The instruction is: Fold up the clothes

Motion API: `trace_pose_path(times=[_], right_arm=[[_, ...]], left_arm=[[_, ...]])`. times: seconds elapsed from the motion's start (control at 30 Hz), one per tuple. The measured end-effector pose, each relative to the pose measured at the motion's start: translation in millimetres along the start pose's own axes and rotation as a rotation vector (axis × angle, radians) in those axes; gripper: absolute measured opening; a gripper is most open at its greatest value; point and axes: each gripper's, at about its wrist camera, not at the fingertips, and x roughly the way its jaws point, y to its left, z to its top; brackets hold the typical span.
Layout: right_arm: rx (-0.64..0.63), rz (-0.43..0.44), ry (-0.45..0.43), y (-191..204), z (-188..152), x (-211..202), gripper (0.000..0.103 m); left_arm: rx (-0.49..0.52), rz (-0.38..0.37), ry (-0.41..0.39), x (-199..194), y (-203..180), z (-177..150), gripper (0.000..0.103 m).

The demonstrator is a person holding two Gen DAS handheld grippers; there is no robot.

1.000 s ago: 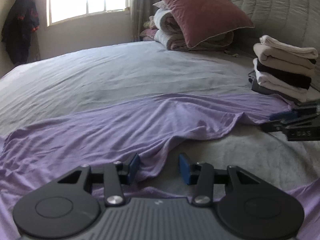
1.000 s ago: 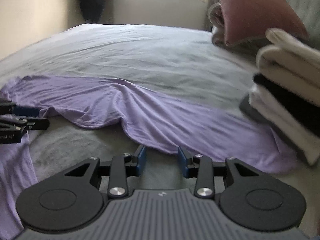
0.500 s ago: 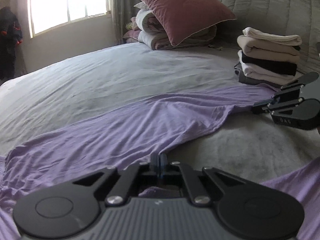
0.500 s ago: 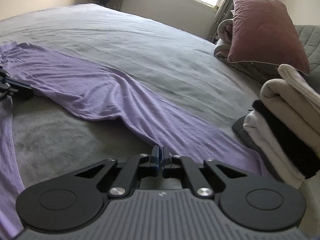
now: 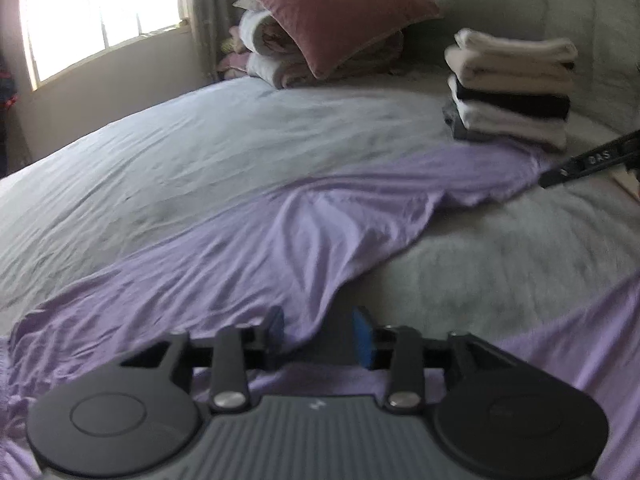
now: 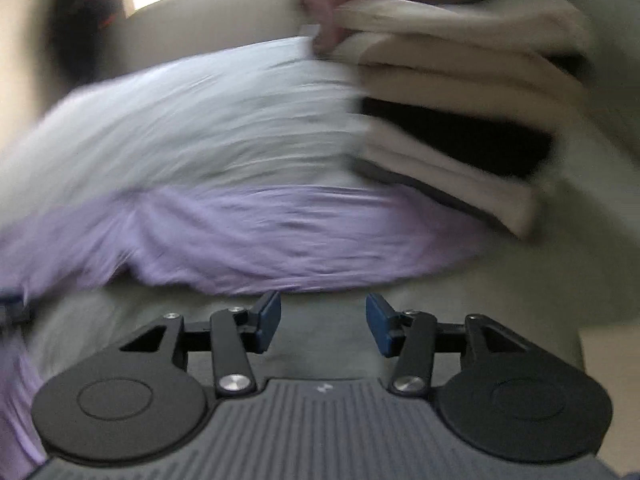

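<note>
Both grippers opening over a lilac garment spread on a grey bed

The left gripper [image 5: 322, 334] hovers low at the near edge of the lilac garment [image 5: 304, 236], its blue pads parting; a fold of the cloth's hem lies between them, though the pads do not press on it. The garment runs as a long wrinkled band from near left to far right across the bed [image 5: 208, 148], its far end reaching the foot of a stack of folded clothes [image 5: 514, 88]. The right gripper [image 6: 322, 322] also spreads its jaws, with only bare grey cover between them; the garment's edge lies just beyond its tips. That view is motion-blurred. A pink pillow [image 5: 332, 10] leans on rolled bedding far behind.
</note>
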Motion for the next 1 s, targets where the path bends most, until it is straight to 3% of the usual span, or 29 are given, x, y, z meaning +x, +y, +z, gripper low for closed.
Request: trace_pose_path(times=[0.13, 0.27, 0.47, 0.53, 0.63, 0.67, 0.87, 1.0], right_arm=[[0.225, -0.032, -0.013, -45.3, 6.0, 0.9, 0.051], [0.343, 0.009, -0.027, -68.0, 6.3, 5.9, 0.051], [0.359, 0.029, -0.07, -73.6, 6.3, 18.5, 0.048], [0.33, 0.019, -0.078, -75.9, 7.8, 22.5, 0.037], [0.257, 0.005, -0.086, -78.6, 11.0, 32.1, 0.005], [0.25, 0.01, -0.089, -81.3, 12.3, 33.6, 0.002], [0.238, -0.087, -0.193, -96.2, 24.1, 23.2, 0.001], [0.242, -0.069, -0.131, -99.8, 28.3, 28.2, 0.003]], left_arm=[[0.034, -0.027, -0.009, 7.0, -20.7, 14.1, 0.041], [0.091, -0.059, -0.005, 27.9, -45.5, 44.2, 0.043], [0.099, -0.139, 0.014, 59.5, -77.8, 84.8, 0.043], [0.09, -0.172, 0.022, 66.5, -88.5, 91.7, 0.043], [0.088, -0.212, 0.042, 76.7, -102.9, 97.6, 0.043], [0.094, -0.219, 0.05, 79.3, -107.0, 97.9, 0.043], [0.098, -0.255, 0.073, 79.9, -112.4, 94.2, 0.044], [0.071, -0.244, 0.083, 77.6, -101.4, 92.0, 0.044]])
